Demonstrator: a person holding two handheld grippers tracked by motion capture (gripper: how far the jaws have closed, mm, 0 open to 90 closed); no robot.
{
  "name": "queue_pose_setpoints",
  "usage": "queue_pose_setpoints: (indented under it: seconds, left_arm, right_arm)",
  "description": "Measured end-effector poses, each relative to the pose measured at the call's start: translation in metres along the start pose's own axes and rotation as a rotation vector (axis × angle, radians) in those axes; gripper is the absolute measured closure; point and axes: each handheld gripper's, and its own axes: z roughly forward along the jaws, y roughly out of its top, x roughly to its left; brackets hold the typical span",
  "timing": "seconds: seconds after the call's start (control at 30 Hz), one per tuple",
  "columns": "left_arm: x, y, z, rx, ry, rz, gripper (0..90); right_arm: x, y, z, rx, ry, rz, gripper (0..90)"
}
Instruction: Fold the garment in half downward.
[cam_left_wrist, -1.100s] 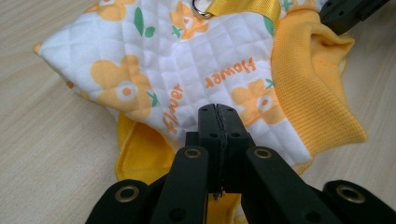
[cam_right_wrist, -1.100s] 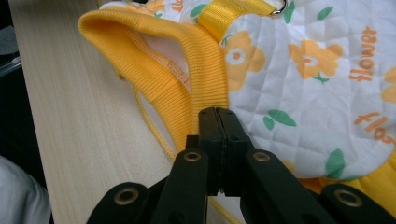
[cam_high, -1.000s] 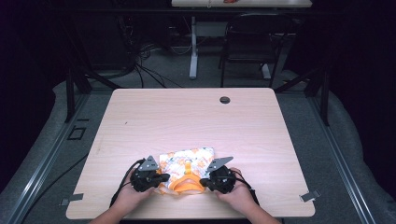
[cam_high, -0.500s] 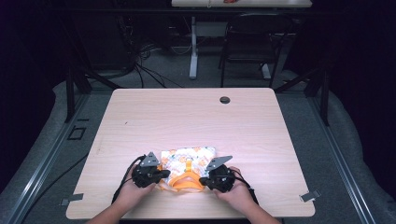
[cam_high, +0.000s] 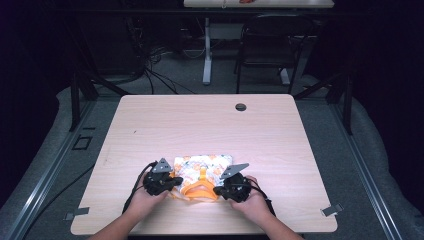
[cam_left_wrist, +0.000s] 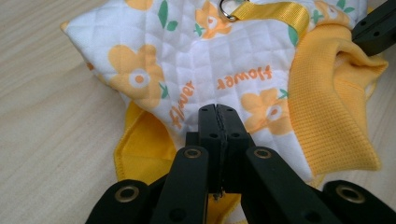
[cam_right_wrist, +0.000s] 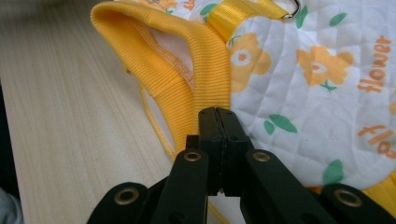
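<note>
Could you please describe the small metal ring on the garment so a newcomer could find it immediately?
On the pale wooden table, near its front edge, lies a white quilted garment with orange flowers. A yellow webbing strap crosses it; the silver metal ring hangs at its end, the only shiny part.

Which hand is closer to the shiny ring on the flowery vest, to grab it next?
Probably the left gripper. In its own view the metal ring lies straight ahead on the yellow strap. From the right gripper the ring sits off to one side. Both have jaws shut, so either must open first.
</note>
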Motion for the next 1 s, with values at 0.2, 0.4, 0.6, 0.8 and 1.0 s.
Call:
queue_pose_setpoints:
  seconds: [0.2, 0.4, 0.6, 0.8, 1.0]
  left_arm:
    - [0.008, 0.003, 0.004, -0.018, 0.009, -0.027, 89.7]
    - [0.016, 0.009, 0.011, -0.03, 0.041, -0.047, 89.8]
    - [0.024, 0.014, 0.016, -0.04, 0.048, -0.069, 89.8]
    - [0.031, 0.014, 0.021, -0.07, 0.049, -0.105, 89.8]
    - [0.036, 0.017, 0.023, -0.072, 0.052, -0.115, 89.9]
  right_arm:
    - [-0.006, 0.004, 0.003, -0.014, -0.019, 0.016, 89.9]
    - [-0.016, 0.012, 0.007, -0.011, -0.052, 0.029, 89.9]
    - [-0.024, 0.016, 0.012, -0.029, -0.068, 0.045, 89.9]
    - [-0.031, 0.021, 0.015, -0.03, -0.091, 0.055, 89.9]
    - [-0.038, 0.024, 0.018, -0.039, -0.091, 0.08, 89.9]
